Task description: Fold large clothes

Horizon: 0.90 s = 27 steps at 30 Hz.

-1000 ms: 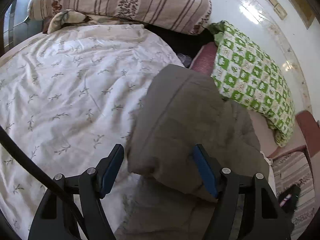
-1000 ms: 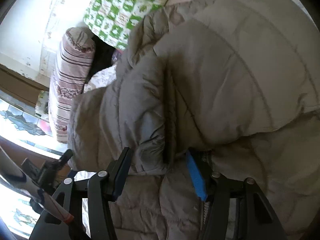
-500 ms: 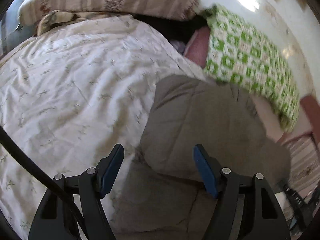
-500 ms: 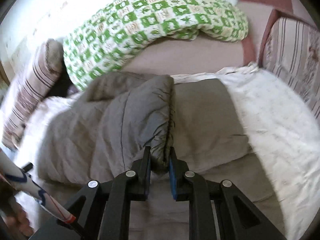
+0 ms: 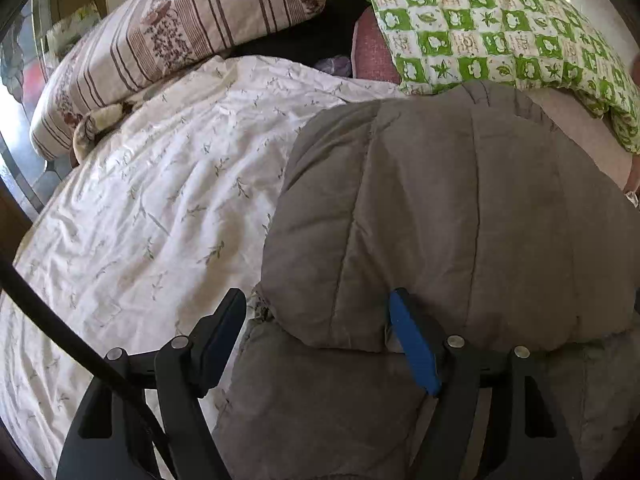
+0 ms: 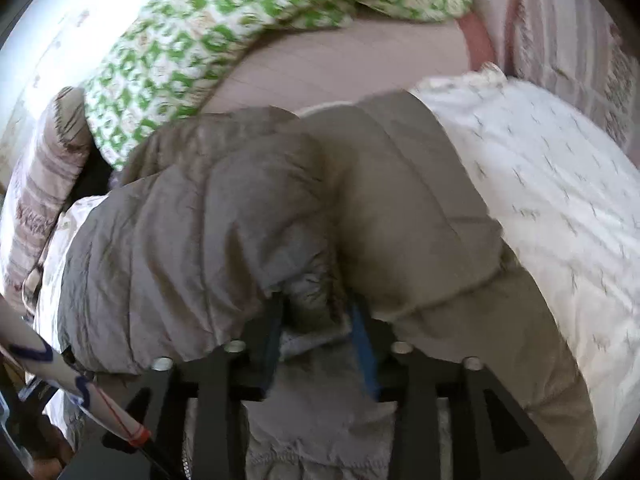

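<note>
A grey-brown padded jacket (image 5: 440,220) lies folded on the bed. In the left wrist view my left gripper (image 5: 316,304) stands open at the jacket's near left corner. Its blue right pad (image 5: 412,344) is tucked under the edge of the top fold, and its left finger (image 5: 224,328) is off the cloth, over the sheet. In the blurred right wrist view a sleeve (image 6: 224,216) is laid across the jacket's body (image 6: 408,216). Its cuff (image 6: 310,300) sits between the fingers of my right gripper (image 6: 316,308), whose jaws are opening and no longer pinch it.
The white sprigged bedsheet (image 5: 160,200) spreads left of the jacket. A striped pillow (image 5: 180,32) and a green checked pillow (image 5: 500,32) lie at the far side. A black cable (image 5: 60,320) crosses the lower left. A white tube with blue marks (image 6: 60,376) is at the lower left.
My right gripper shut on the sleeve cuff, carried it over the jacket's body, and its jaws have now parted. My left gripper rolled and shifted right until the fold's edge lay between its fingers.
</note>
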{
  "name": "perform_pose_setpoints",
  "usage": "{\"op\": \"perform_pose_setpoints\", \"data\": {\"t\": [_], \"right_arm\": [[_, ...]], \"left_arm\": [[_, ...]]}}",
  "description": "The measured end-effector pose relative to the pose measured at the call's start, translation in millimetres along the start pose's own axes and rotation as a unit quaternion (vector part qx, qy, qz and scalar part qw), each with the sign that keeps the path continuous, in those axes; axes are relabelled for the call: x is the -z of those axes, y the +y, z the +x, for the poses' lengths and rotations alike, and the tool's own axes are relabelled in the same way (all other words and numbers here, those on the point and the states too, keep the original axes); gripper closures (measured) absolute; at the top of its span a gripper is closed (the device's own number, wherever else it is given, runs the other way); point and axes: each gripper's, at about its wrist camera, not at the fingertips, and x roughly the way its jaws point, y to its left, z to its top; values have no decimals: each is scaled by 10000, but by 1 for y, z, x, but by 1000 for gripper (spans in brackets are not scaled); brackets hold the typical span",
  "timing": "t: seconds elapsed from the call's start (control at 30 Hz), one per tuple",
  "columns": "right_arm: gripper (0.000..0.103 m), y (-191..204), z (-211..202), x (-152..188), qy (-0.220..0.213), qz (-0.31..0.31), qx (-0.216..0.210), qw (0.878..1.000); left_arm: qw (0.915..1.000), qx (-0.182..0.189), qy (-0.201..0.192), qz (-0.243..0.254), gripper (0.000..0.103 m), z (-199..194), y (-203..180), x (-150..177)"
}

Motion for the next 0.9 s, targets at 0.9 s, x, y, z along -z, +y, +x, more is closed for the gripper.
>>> {"op": "perform_pose_setpoints", "data": {"t": [0.9], "right_arm": [[51, 40, 23, 19, -292, -1039, 230, 9939]], "left_arm": [[9990, -15, -239, 388, 17, 3, -31, 7]]}}
